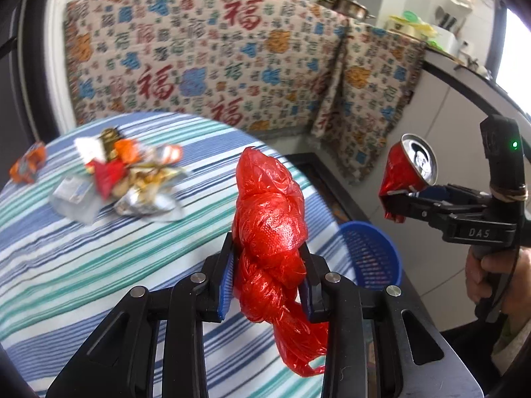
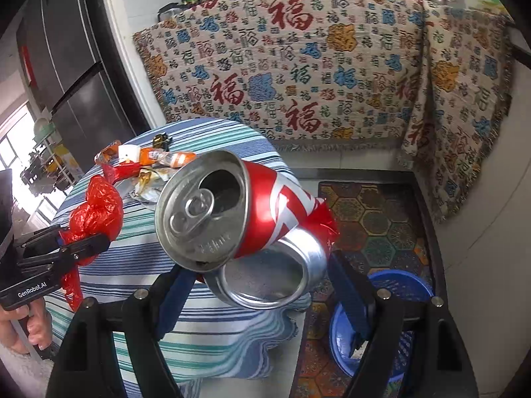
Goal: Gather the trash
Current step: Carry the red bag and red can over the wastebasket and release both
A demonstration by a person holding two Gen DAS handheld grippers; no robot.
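Can (image 2: pixel 242 225), crushed, clamped crosswise in right gripper (image 2: pixel 262 285), mouth up-left; bag (image 1: pixel 268 248) upright in left gripper (image 1: pixel 268 285).

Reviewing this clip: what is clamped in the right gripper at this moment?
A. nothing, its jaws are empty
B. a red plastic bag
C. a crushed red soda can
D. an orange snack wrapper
C: the right gripper is shut on the crushed red soda can, its opened top facing the camera, while the red plastic bag sits in the left gripper.
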